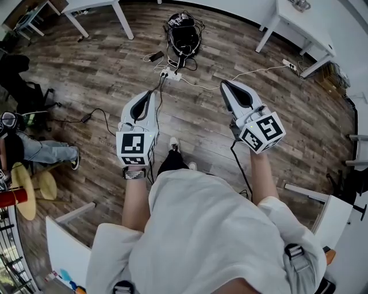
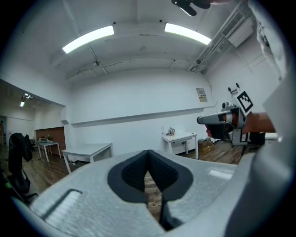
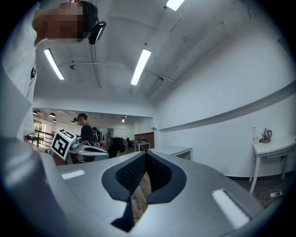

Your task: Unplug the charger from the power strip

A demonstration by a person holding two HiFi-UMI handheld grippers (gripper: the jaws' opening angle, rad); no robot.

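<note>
Wood-grain planks, grey-brown, run across the floor [image 1: 103, 74]. Out on them lies the white power strip [image 1: 171, 73], a slim bar with thin cables [image 1: 198, 86] looping off it. Which plug on it is which is too small to tell. Both grippers hover well short of it. The left gripper [image 1: 150, 93] and right gripper [image 1: 225, 84] are smooth grey shells with ribbed black pads, each with its jaws clenched tip to tip on nothing. Just beyond the strip sits a rounded black object [image 1: 184, 35], tangled in cords. White benches [image 1: 95, 6] edge the room. Below, a white-toed shoe [image 1: 173, 143] shows between the two grippers.
</note>
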